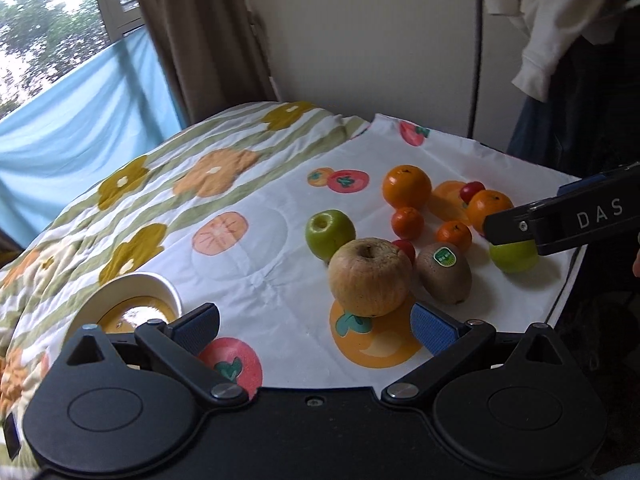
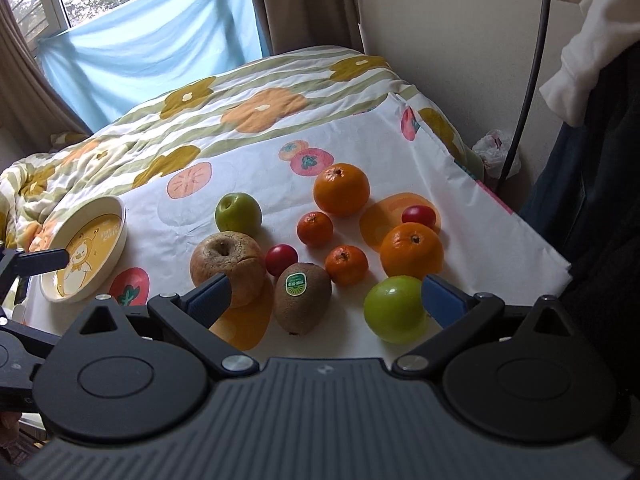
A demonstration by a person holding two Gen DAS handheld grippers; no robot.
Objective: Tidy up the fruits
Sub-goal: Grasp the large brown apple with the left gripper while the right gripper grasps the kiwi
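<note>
Fruit lies on a white fruit-print cloth [image 2: 248, 168]: a wrinkled brown apple [image 1: 370, 276] [image 2: 227, 266], a kiwi with a green sticker [image 1: 445, 267] [image 2: 302, 297], two green apples [image 2: 238, 212] [image 2: 396, 309], two big oranges [image 2: 341, 189] [image 2: 412, 255], two small tangerines [image 2: 315, 229] [image 2: 346, 264] and two small red fruits [image 2: 281, 259] [image 2: 418, 216]. A white bowl with a yellow inside [image 2: 86, 248] [image 1: 132, 300] stands at the left. My left gripper [image 1: 316, 328] is open, near the brown apple. My right gripper [image 2: 326, 300] is open over the kiwi and near green apple.
The cloth covers a table that ends at the right [image 2: 560, 268]. A flowered quilt [image 2: 240, 92] lies behind. A wall, a dark pole [image 2: 532, 68] and hanging clothes [image 2: 592, 40] stand at the right. A window with blue fabric [image 2: 152, 48] is behind.
</note>
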